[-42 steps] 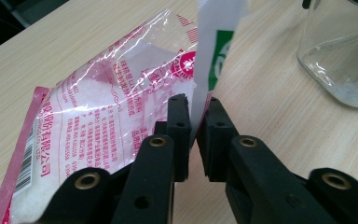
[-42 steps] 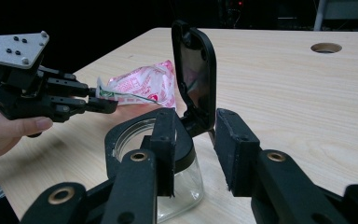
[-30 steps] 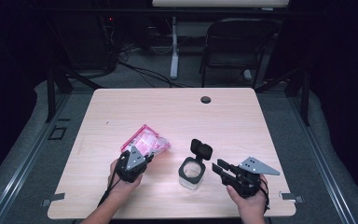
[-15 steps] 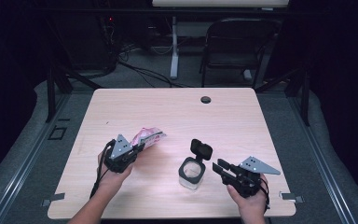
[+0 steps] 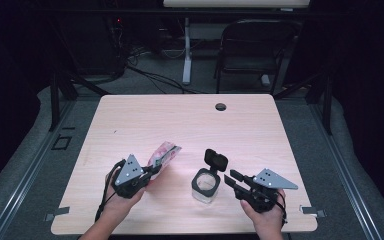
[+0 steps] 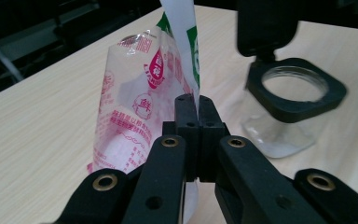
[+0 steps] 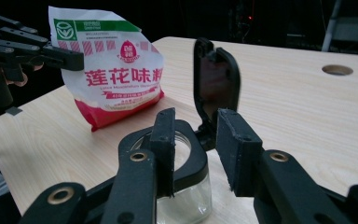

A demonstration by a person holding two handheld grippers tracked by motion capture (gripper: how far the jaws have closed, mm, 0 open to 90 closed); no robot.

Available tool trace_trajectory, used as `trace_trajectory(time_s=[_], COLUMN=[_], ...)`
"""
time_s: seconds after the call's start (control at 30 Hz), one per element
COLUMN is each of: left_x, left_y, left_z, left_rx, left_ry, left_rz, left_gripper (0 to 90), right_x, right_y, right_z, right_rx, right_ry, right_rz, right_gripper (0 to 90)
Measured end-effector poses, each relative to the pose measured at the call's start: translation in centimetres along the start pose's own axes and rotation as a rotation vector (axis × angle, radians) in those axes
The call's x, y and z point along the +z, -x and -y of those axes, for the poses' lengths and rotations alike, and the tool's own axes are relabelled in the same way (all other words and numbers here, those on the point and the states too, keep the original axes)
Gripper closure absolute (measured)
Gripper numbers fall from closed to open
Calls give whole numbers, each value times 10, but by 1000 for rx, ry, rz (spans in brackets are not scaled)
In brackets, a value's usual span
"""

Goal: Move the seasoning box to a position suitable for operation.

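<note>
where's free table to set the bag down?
Bare: the table's whole far half up to the grommet hole, and its left edge. Crowded: near middle, where the left gripper holds the bag beside the open jar and right gripper.

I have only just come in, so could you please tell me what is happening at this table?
A person holds a gripper in each hand. The left gripper is shut on the edge of a pink and white seasoning packet, holding it upright off the wooden table. The right gripper is open right beside a glass jar whose black flip lid stands open. Pouring the packet into the jar looks likely next.
</note>
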State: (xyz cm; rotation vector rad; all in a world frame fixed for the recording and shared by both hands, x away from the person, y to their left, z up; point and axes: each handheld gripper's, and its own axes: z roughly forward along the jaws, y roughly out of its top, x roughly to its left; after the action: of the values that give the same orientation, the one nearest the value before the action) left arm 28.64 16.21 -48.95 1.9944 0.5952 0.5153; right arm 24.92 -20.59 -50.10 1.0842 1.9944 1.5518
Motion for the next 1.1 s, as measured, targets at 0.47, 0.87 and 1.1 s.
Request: trace_trajectory(time_s=[0.47,0.87,1.1], left_x=[-14,-22,-29], left_y=[24,27,25], left_z=[5,15,21], left_rx=[-3,-17,-34], left_ry=[6,-2,-2], left_rz=[116,98,74], left_gripper=[900,900,900], right_x=[32,72,95], right_y=[-28,-39,-45], right_z=[-13,-21,-27], right_rx=[-179,-227,-217], right_ry=[-99,-163,-174], right_rz=[-134,-179,-235], right_gripper=[615,591,559])
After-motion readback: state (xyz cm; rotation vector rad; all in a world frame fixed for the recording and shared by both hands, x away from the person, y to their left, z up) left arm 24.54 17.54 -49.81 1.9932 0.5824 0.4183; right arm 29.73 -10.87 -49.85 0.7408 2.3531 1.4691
